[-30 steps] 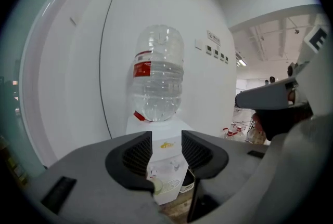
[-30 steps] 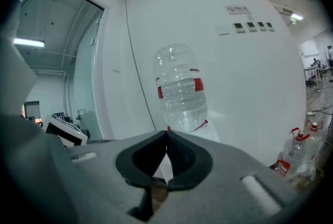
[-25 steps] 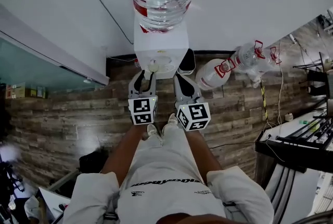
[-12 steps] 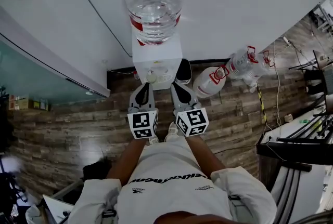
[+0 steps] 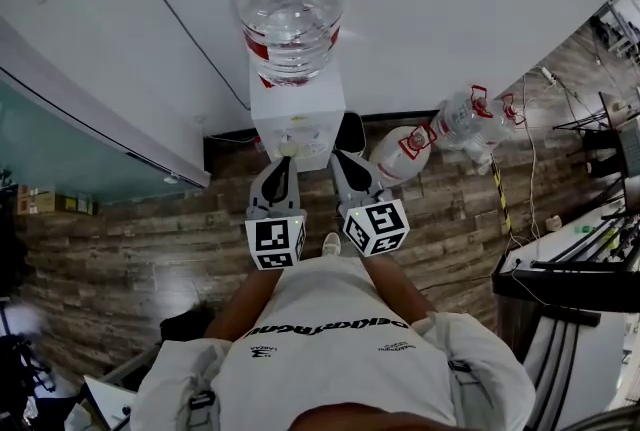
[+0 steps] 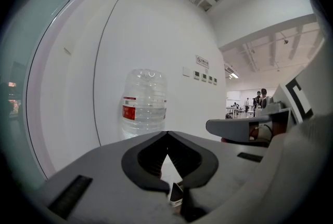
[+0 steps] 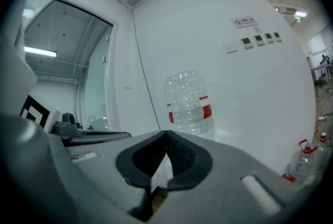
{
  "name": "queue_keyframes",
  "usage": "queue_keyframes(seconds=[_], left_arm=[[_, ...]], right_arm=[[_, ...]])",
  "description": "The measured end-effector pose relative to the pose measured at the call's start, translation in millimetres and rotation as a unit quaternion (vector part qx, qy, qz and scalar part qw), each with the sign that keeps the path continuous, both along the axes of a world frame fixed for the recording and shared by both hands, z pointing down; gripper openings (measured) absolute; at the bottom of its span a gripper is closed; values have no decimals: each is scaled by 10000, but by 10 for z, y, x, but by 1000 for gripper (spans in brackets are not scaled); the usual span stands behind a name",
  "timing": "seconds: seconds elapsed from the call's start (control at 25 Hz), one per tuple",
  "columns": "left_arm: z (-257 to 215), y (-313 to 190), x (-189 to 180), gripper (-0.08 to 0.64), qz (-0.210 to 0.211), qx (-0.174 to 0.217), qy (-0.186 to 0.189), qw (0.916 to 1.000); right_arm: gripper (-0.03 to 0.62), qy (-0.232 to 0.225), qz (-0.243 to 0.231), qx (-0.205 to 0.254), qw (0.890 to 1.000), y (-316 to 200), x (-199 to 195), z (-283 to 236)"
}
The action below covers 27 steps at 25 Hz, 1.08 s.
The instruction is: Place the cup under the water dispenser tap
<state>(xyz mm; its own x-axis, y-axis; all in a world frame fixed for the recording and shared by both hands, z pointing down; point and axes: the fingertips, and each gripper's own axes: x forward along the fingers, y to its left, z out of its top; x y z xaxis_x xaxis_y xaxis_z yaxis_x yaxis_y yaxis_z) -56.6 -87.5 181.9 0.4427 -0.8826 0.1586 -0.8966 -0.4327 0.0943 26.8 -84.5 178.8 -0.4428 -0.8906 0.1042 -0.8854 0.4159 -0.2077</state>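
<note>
White wall, wood-plank floor [image 5: 120, 249]. One water dispenser [image 5: 297, 109] against the wall, one big bottle [image 5: 288, 4] upended on top. Two spare bottles [image 5: 398, 157] lying on the floor at right. One small pale cup [image 5: 289, 148] at the dispenser's front – mouth up, long axis seemingly upright – just ahead of the left gripper [image 5: 283, 164]. Left gripper and right gripper [image 5: 342, 161] both closed on nothing – jaw tips together.

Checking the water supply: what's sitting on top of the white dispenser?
A large clear water bottle with a red label stands upside down on the dispenser. Its neck, sunk into the dispenser's top, cannot be seen.
</note>
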Motion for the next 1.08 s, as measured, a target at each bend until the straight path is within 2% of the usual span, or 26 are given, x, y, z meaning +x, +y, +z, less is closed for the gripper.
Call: queue_keyframes(seconds=[0.28, 1.08], left_arm=[[-61, -43, 112, -2, 83, 79, 15, 9999], [-118, -83, 178, -2, 205, 212, 119, 9995]], right_arm=[[-2, -9, 44, 116, 9999, -81, 128, -93], [-2, -140, 90, 189, 9997, -97, 150, -151]])
